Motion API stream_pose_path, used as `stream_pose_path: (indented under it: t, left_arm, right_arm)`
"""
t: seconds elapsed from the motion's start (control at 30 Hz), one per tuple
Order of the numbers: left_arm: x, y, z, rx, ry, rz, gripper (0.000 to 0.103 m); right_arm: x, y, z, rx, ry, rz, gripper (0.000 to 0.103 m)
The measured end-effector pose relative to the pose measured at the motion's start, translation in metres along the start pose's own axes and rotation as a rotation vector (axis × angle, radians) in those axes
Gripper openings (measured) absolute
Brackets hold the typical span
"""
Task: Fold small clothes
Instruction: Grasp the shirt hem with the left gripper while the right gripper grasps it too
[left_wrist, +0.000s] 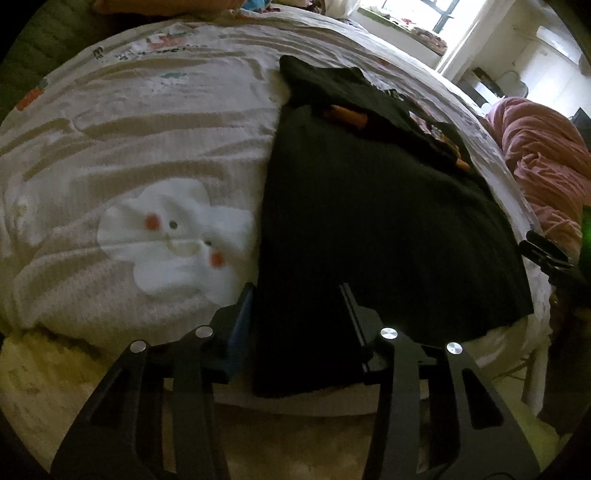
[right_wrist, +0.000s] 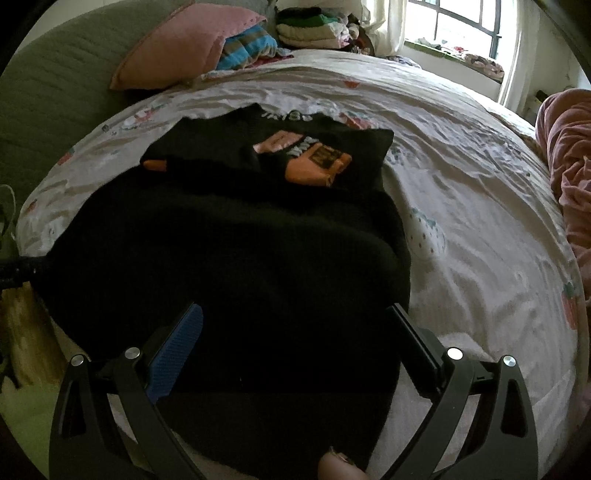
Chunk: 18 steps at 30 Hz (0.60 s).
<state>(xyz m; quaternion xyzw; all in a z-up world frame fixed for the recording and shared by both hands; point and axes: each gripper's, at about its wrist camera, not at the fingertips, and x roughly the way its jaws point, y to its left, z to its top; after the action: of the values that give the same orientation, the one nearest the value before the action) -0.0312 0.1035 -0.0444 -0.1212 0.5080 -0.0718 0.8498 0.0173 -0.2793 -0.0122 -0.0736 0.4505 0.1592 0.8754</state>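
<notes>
From the left wrist, a black ribbed knit sweater (left_wrist: 369, 221) lies flat on the bed's crinkled printed sheet (left_wrist: 147, 147), its near corner between the half-open fingers of the left gripper (left_wrist: 297, 295); whether they pinch it I cannot tell. From the right wrist, the sweater (right_wrist: 229, 251) shows orange patches, and the right gripper (right_wrist: 295, 317) stands wide open over its hem.

The garment (right_wrist: 236, 236) lay on the bed (right_wrist: 461, 206), its near edge between the right gripper (right_wrist: 295, 332) fingers. A pillow (right_wrist: 184, 44) sat at eleven o'clock, folded clothes (right_wrist: 314, 27) at twelve.
</notes>
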Motion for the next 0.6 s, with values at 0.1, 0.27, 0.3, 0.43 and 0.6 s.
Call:
stream_pose_path:
  t: [0.1,0.27,0.3,0.43,0.6]
  left_arm:
    - [0.001,0.000,-0.005,0.002,0.004,-0.006,0.036]
    - [0.002,0.000,-0.005,-0.004,0.003,-0.005,0.036]
    - [0.002,-0.001,-0.005,0.000,0.003,0.000,0.036]
    - [0.004,-0.002,-0.005,0.008,0.002,0.012,0.036]
    - [0.004,-0.002,-0.005,0.004,0.000,0.014,0.036]
  right_arm:
    - [0.000,0.000,-0.009,-0.006,0.031,0.014,0.098]
    - [-0.008,-0.001,-0.025,0.001,0.089,0.084,0.098]
    - [-0.009,0.000,-0.028,-0.002,0.095,0.089,0.098]
    - [-0.014,-0.007,-0.042,0.004,0.135,0.106,0.098]
    - [-0.015,-0.021,-0.058,0.051,0.182,0.122,0.098]
